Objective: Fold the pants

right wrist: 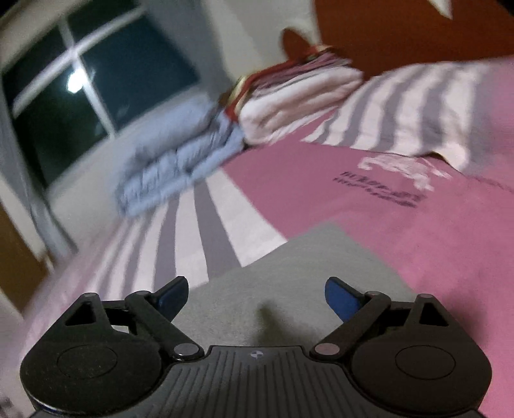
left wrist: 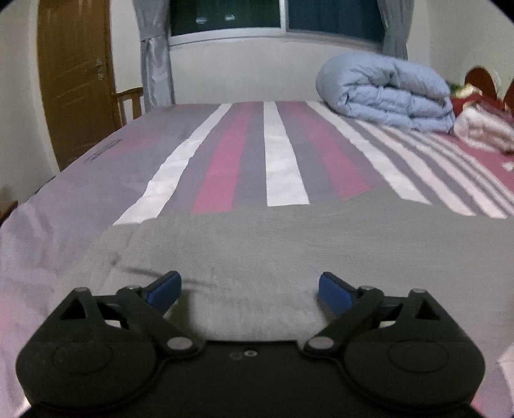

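Grey pants [left wrist: 289, 244] lie flat on the striped bed sheet [left wrist: 282, 154], spread across the near part of the left wrist view. My left gripper [left wrist: 250, 289] is open, its blue fingertips [left wrist: 165, 287] low over the near edge of the pants, with nothing between them. In the right wrist view, which is tilted and blurred, a grey end of the pants [right wrist: 289, 283] lies on the pink part of the sheet [right wrist: 433, 244]. My right gripper [right wrist: 257, 297] is open just above that grey cloth and holds nothing.
A rolled light-blue quilt [left wrist: 388, 90] and folded white and red bedding [left wrist: 482, 125] sit at the far right of the bed. A striped pillow [right wrist: 417, 106] lies near the wooden headboard [right wrist: 417, 29]. A wooden door [left wrist: 74, 77], chair and curtained window [left wrist: 276, 16] stand beyond the bed.
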